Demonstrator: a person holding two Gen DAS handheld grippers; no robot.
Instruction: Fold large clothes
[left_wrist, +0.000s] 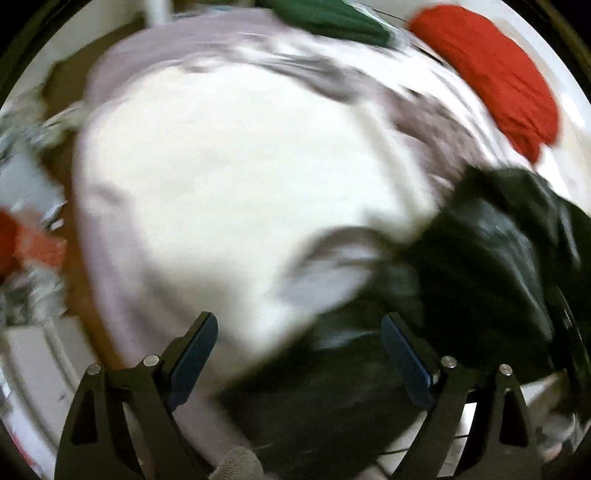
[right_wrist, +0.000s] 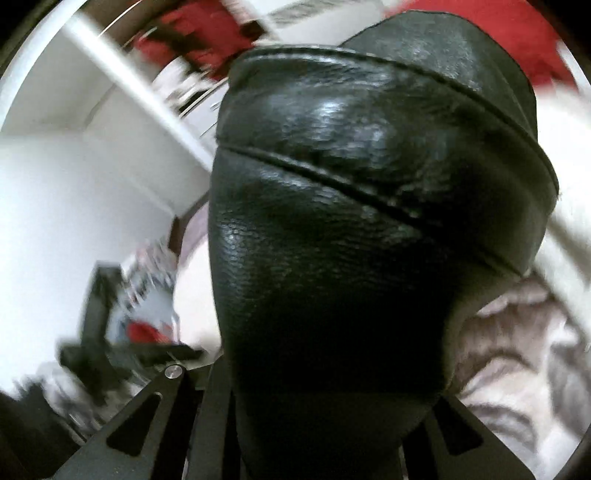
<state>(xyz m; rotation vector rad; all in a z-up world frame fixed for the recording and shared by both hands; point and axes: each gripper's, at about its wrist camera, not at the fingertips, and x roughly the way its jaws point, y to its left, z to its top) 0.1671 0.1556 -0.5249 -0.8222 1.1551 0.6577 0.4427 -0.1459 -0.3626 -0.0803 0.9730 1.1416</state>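
- Lifting the black leather garment (right_wrist: 369, 221) is the step in hand, by my reading: it fills the right wrist view, with 2 stitched seams curving across it.
- The right gripper (right_wrist: 328, 435) has its fingertips hidden under the leather; the jaws stand nearly closed, so I judge them clenched on a fold of the garment.
- The left gripper (left_wrist: 299, 354) is released, both fingers spread wide with nothing between them, over the edge where the dark garment (left_wrist: 480, 258) meets a white cloth (left_wrist: 236, 177).
- In the left wrist view the garment lies at the lower right, over the white cloth and a pale lilac sheet (left_wrist: 166, 48) beneath it; a red garment (left_wrist: 491, 81) and a green one (left_wrist: 332, 14) sit at the far edge.
- Both views are smeared with motion, so exact edges are hard to tell.
- To do this well, keep the right pinch firm: leather of this kind looks heavy and slick, and a thin fold may slide out.
- The free left gripper should take a matching corner or hem, not the white cloth below.
- With 2 grips, spread the garment flat before making any fold.
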